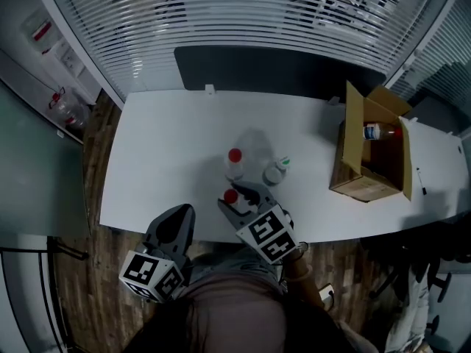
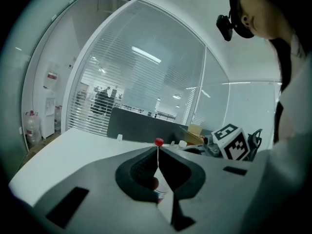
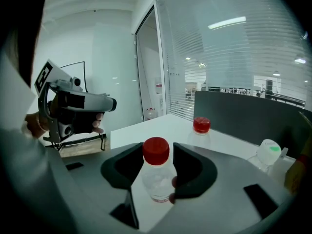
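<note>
The right gripper [image 1: 238,200] squeezes a small red-capped bottle [image 1: 230,195] — it stands by the front edge of the table [image 1: 162,153], in the lower middle of the head view. The left gripper [image 1: 183,215] is clenched on nothing, lower left, off the table. I think grabbing is the step now — any lift calls for a steady, upright hold.

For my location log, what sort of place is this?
Probably an office: a long white desk, a glass wall with slatted blinds, and a dark divider panel behind the desk.
</note>
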The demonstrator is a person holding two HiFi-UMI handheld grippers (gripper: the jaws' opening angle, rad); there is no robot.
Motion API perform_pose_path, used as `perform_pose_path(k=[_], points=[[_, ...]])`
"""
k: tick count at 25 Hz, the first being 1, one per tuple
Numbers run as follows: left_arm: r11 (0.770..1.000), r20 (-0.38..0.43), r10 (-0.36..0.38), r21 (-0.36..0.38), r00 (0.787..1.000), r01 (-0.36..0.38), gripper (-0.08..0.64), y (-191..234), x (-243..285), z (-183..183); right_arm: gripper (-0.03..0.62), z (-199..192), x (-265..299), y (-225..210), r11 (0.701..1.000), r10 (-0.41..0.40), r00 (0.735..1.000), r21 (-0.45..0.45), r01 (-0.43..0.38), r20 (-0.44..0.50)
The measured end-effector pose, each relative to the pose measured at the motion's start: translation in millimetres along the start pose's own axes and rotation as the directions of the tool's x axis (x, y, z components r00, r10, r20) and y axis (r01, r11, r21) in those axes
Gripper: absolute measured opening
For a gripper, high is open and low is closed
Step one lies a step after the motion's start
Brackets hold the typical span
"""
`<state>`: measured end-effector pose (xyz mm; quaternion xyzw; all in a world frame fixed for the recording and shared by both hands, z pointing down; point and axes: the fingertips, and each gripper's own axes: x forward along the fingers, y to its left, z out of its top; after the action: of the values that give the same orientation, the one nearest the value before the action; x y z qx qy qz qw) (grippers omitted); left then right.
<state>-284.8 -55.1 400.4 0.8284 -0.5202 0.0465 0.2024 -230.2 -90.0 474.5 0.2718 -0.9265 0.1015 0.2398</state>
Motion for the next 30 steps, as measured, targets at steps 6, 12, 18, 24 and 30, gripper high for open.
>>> perform_pose_path(k=[6, 12, 18, 24, 30], points=[[1.000, 0.002, -0.022, 0.001, 1.000, 0.022, 0.009, -2.5, 0.2, -0.5, 0.175, 2.7, -3.0, 2.6, 1.000, -0.005, 1.000, -0.007, 0.005, 0.016], [0.999, 0.002, -0.029, 0.018, 1.000, 0.029, 0.009, -6.2, 3.9, 3.9, 0.184, 9.1, -8.8, 5.9, 1.000, 0.001, 0.999, -0.015, 0.000, 0.040], [0.998, 0.014, -0.059, 0.029, 0.998, 0.059, 0.009, -11.7, 9.3, 5.0, 0.186, 27.6, -25.0, 6.7, 1.000, -0.015, 0.991, -0.014, 0.017, 0.135], [0.996, 0.016, -0.080, 0.038, 0.997, 0.080, 0.009, -17.1, 14.7, 6.4, 0.179, 42.9, -55.7, -6.3, 0.995, -0.100, 0.963, 0.024, 0.097, 0.252], [0.991, 0.003, -0.120, 0.052, 0.993, 0.119, 0.009, -26.8, 22.2, 6.4, 0.053, 46.3, -90.3, -33.0, 0.966, -0.257, 0.914, 0.087, 0.242, 0.314]])
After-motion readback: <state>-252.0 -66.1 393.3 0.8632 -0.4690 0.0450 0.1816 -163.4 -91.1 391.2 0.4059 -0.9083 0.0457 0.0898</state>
